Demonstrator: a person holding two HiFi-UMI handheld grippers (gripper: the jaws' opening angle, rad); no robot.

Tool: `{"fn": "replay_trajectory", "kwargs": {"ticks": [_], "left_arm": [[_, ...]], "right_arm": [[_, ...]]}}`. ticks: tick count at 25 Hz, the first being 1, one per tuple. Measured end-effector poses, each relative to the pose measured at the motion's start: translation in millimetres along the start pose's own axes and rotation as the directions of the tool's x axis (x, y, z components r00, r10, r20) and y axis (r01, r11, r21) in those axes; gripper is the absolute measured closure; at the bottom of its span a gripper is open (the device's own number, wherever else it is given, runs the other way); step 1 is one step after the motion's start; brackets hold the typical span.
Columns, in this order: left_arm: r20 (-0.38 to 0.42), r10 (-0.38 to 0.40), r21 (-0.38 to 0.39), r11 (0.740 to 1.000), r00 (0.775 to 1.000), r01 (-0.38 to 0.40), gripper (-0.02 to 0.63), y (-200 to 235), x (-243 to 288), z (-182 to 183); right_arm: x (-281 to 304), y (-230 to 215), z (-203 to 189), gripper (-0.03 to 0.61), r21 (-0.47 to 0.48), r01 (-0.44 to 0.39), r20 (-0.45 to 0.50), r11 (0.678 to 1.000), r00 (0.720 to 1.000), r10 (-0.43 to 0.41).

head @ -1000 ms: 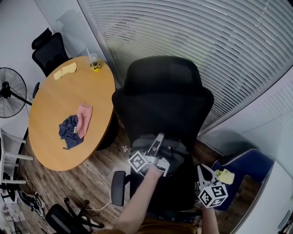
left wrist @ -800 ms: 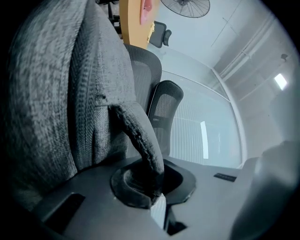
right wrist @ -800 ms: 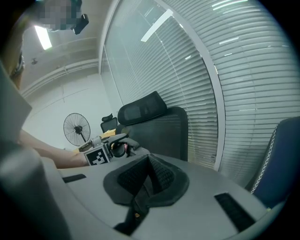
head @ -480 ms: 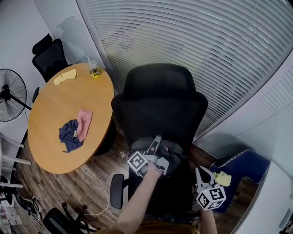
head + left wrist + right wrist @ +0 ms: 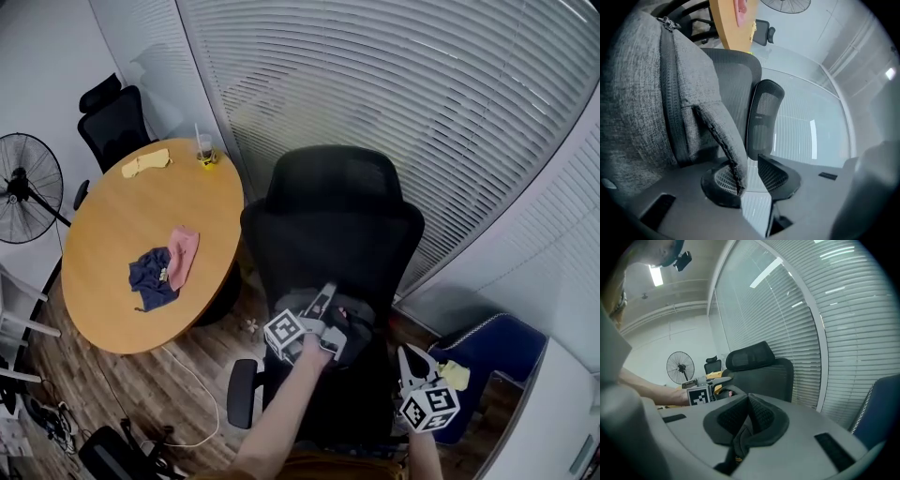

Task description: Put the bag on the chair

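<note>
A black office chair (image 5: 333,216) stands in the middle of the head view. A grey fabric bag (image 5: 298,302) rests on its seat. My left gripper (image 5: 327,292) is over the bag. In the left gripper view the bag (image 5: 642,93) fills the left side. One of its flaps hangs between the parted jaws of my left gripper (image 5: 751,176), against the left pad. My right gripper (image 5: 407,356) is at the seat's right edge. Its jaws (image 5: 749,404) are closed on a black strap (image 5: 739,441) that hangs down.
A round wooden table (image 5: 103,309) at the left carries blue (image 5: 153,279), pink (image 5: 183,253) and yellow (image 5: 145,164) cloths and a cup (image 5: 204,150). A fan (image 5: 23,183) and a second black chair (image 5: 117,117) stand beyond it. A blue chair (image 5: 492,352) is at the right, window blinds behind.
The head view has shifted a little, so the table and fan sit further right and down. Both grippers keep their places at the chair seat.
</note>
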State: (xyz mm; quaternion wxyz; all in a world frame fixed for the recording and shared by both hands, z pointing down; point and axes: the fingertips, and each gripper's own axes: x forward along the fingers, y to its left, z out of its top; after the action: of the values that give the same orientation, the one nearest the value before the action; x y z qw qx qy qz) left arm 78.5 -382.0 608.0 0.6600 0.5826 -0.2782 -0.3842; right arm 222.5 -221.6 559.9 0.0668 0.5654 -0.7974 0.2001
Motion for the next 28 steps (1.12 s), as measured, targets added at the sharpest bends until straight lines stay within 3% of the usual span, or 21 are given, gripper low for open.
{"fn": "replay_trajectory", "kwargs": {"ticks": [5, 9, 14, 19, 22, 26, 28], "left_arm": [[-0.033, 0.064, 0.011, 0.998, 0.997, -0.064, 0.506, 16, -21, -7], [-0.023, 0.022, -0.091, 0.996, 0.999, -0.024, 0.514, 11, -42, -15], [-0.090, 0.052, 0.082, 0.996, 0.995, -0.044, 0.590, -12, -69, -25], [-0.137, 0.097, 0.204, 0.977, 0.986, -0.067, 0.591, -34, -106, -34], [-0.205, 0.146, 0.391, 0.919, 0.968, -0.056, 0.591, -49, -130, -44], [-0.243, 0.190, 0.594, 0.805, 0.951, -0.009, 0.591, -74, -169, -58], [-0.238, 0.201, 0.684, 0.729, 0.950, 0.017, 0.591, -87, -185, -65]], "right_arm": [[-8, 16, 14, 0.567, -0.044, -0.012, 0.031, 0.999, 0.999, 0.013], [-23, 31, 20, 0.566, -0.067, -0.011, 0.041, 0.998, 0.999, 0.014], [-39, 46, 22, 0.566, -0.069, 0.002, 0.071, 0.998, 0.997, 0.002], [-57, 67, 27, 0.566, -0.031, 0.010, 0.114, 0.999, 0.993, -0.007], [-71, 84, 28, 0.566, 0.033, -0.008, 0.170, 0.999, 0.985, 0.002], [-85, 107, 26, 0.566, -0.006, -0.009, 0.181, 1.000, 0.983, 0.010], [-92, 114, 28, 0.566, -0.039, -0.004, 0.193, 0.999, 0.981, 0.012]]}}
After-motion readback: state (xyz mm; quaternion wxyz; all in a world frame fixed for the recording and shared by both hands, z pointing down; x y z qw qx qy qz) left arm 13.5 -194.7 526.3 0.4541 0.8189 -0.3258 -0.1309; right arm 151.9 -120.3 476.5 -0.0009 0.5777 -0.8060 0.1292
